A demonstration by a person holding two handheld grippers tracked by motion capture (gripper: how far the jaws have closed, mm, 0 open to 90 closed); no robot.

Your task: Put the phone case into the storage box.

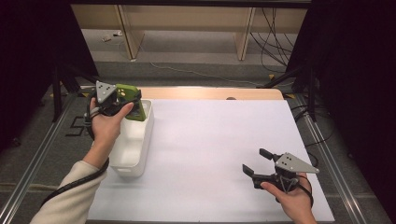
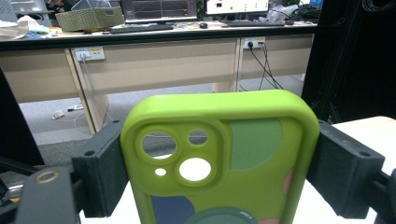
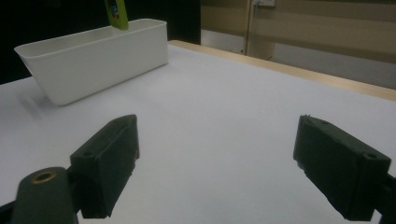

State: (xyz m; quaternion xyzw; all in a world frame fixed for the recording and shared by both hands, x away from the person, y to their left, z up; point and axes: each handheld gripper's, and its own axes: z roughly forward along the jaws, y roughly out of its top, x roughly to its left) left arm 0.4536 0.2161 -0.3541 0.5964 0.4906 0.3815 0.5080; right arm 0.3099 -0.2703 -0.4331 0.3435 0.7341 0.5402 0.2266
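A lime-green phone case (image 1: 131, 101) with coloured patches and camera cut-outs is clamped between the jaws of my left gripper (image 1: 125, 103), held above the far end of a white plastic bin (image 1: 135, 140). Seen from the left gripper view, the case (image 2: 219, 154) stands upright between both black pads (image 2: 100, 170). My right gripper (image 1: 256, 162) rests low over the white table near the front right corner, open, with nothing between its fingers (image 3: 109, 161). From there the bin (image 3: 93, 58) lies ahead at the left with the case (image 3: 116, 13) above its far end.
The white table top (image 1: 210, 140) has a wooden strip along its far edge (image 1: 210, 92). Dark curtains stand at both sides. Desk legs and cables (image 1: 271, 42) lie on the floor beyond the table.
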